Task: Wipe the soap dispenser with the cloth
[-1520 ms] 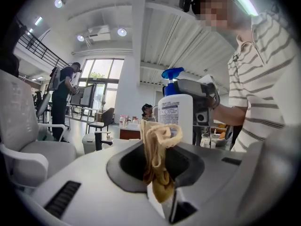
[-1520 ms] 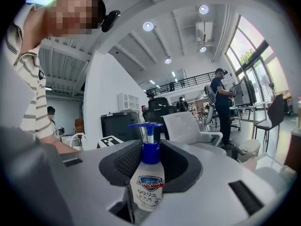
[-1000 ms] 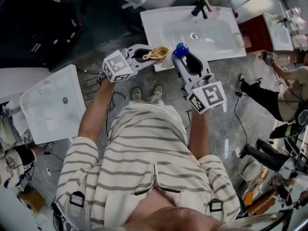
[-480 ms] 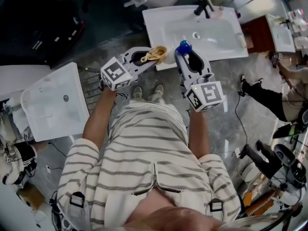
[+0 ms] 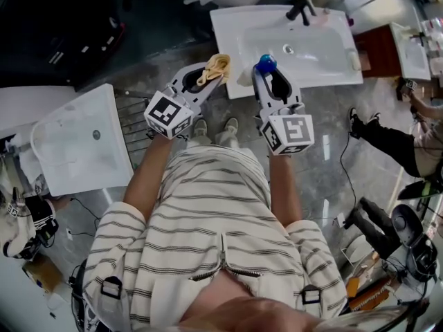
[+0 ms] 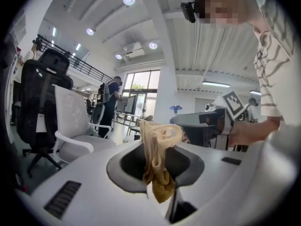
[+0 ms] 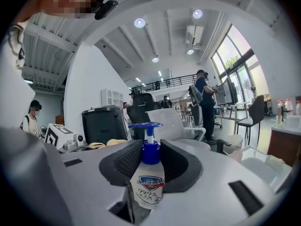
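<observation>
My right gripper (image 5: 264, 68) is shut on a white soap dispenser (image 7: 148, 181) with a blue pump top (image 5: 264, 63), held upright in the air in front of the sink. In the right gripper view the jaws press on the bottle's neck and shoulders. My left gripper (image 5: 214, 70) is shut on a bunched yellow cloth (image 5: 214, 68), which sticks up between the jaws and droops behind them in the left gripper view, where the cloth (image 6: 159, 157) fills the gap. Cloth and dispenser are a short way apart, side by side.
A white sink (image 5: 325, 54) with a black tap (image 5: 301, 8) lies ahead. A second white basin (image 5: 69, 144) stands at the left, by a wire rack (image 5: 135, 120). Another person (image 5: 398, 140) sits at the right. Office chairs (image 6: 61, 121) stand ahead of the left gripper.
My left gripper has swung its tip away from the dispenser and further from me, carrying the cloth. The right gripper with the dispenser has shifted only slightly.
</observation>
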`<state>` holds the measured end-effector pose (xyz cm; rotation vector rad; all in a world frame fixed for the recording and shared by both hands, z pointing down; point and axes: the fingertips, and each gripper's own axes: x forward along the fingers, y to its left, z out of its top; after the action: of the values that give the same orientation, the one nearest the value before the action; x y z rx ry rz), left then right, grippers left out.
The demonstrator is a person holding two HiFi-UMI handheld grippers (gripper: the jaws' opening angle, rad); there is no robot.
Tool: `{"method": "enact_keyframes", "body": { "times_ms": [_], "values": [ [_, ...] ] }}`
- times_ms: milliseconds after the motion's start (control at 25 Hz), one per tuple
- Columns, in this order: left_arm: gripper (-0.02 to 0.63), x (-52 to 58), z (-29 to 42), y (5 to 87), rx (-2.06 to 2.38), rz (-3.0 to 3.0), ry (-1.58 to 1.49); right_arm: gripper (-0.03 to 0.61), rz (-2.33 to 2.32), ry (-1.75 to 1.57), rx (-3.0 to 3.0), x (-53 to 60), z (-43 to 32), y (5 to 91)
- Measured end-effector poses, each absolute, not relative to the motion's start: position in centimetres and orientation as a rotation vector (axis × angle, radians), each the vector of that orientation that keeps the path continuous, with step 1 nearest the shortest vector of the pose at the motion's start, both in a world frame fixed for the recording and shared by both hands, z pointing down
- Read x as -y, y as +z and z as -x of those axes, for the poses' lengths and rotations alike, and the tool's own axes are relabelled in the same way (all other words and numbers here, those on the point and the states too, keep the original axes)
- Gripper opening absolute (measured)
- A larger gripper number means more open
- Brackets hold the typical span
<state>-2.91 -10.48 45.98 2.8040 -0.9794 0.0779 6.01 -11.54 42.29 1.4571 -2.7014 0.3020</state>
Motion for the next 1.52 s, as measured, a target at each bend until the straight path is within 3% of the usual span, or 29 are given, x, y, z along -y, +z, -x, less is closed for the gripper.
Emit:
{"method": "enact_keyframes", "body": {
  "times_ms": [600, 1520],
  "values": [
    [0.087, 11.6, 4.6, 47.1, 1.334, -2.69, 0.147, 0.124, -1.515, 0.315, 2.639, 14.9, -5.5, 48.4],
    [0.087, 13.7, 4.8, 52.4, 1.375, -2.581, 0.217, 0.126, -1.419, 0.356, 2.544, 20.1, -4.3, 61.1]
  ]
}}
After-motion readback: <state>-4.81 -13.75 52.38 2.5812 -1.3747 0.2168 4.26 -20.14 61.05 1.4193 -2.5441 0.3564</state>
